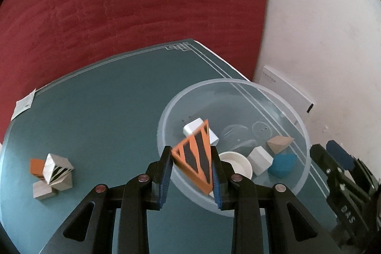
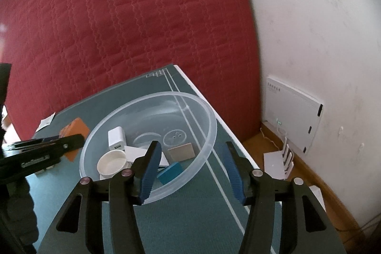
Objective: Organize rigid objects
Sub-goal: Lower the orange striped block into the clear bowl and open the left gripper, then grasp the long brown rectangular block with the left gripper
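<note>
The left gripper [image 1: 191, 169] stands over the near rim of the clear plastic bowl [image 1: 295, 116] with an orange-and-black striped wedge [image 1: 194, 158] between its blue pads. The wedge's long axis runs away from the camera and slightly up, its narrow tip toward the bowl's centre and its broad end low between the fingers, just at the rim. The jaws stand narrowly apart with the wedge filling the gap; the right pad appears to touch it, but whether the left pad presses on it cannot be told from this view, so the grip may be loosening. The bowl already holds a white charger block [image 1: 200, 131], a white cup [image 1: 238, 163], a white block [image 1: 259, 158], a tan wedge [image 1: 279, 143] and a blue piece [image 1: 283, 164]. Judged from this, the step in hand is the release of the wedge into the bowl, which lies directly ahead of and below the fingers. The right gripper [image 2: 190, 170] hangs at the bowl's near right side, jaws moderately open and holding nothing. Remaining work lies to the left on the teal mat [image 1: 95, 111]: a cluster of blocks [image 1: 51, 174], orange, striped and grey, well apart from the bowl. The left hand is the nearer to that cluster.
</note>
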Tool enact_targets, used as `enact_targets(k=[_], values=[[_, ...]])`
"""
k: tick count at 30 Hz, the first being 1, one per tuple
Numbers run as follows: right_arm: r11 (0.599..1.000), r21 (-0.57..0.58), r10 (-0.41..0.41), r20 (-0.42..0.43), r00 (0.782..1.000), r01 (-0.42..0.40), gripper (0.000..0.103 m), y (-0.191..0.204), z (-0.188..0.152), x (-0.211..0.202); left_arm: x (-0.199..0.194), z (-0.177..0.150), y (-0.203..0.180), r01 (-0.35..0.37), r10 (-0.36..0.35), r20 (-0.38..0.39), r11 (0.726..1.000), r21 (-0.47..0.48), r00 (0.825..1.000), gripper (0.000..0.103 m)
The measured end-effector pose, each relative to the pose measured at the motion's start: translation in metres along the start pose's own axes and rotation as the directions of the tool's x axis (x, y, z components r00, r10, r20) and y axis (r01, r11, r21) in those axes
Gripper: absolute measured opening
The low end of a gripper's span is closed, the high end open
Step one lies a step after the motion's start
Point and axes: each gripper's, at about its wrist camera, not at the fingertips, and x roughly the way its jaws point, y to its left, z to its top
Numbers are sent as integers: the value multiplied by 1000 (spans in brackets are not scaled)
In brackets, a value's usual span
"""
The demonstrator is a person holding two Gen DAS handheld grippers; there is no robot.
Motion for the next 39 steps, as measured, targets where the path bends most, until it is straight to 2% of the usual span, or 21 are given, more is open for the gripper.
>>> enact_targets(k=[1, 2, 10, 14, 20, 33, 39], values=[[1000, 2, 0, 0, 1000, 0, 55, 0, 0, 0, 2, 0, 1, -2, 2, -2, 1000, -8, 1000, 53], [1000, 3, 1, -1, 1000, -1, 55, -1, 0, 0, 1, 0, 2, -6, 6, 1, 1000, -16, 1000, 63], [1000, 9, -2, -7, 1000, 2, 55, -1, 0, -2, 1, -9, 15, -34, 34, -8, 998, -52, 999, 65], [1000, 8, -7, -7, 1000, 7, 55, -2, -1, -3, -1, -14, 22, -47, 46, -14, 996, -80, 999, 79], [1000, 5, -16, -6, 1000, 16, 55, -1, -1, -2, -7, -23, 36, -84, 83, -20, 990, -112, 996, 90], [999, -1, -43, -8, 999, 43, 55, -2, -1, -1, -13, -38, 73, -124, 116, -51, 972, -198, 992, 96], [998, -5, -60, 2, 998, 60, 55, -2, -1, -2, -20, -48, 96, -180, 170, -60, 956, -231, 984, 98]])
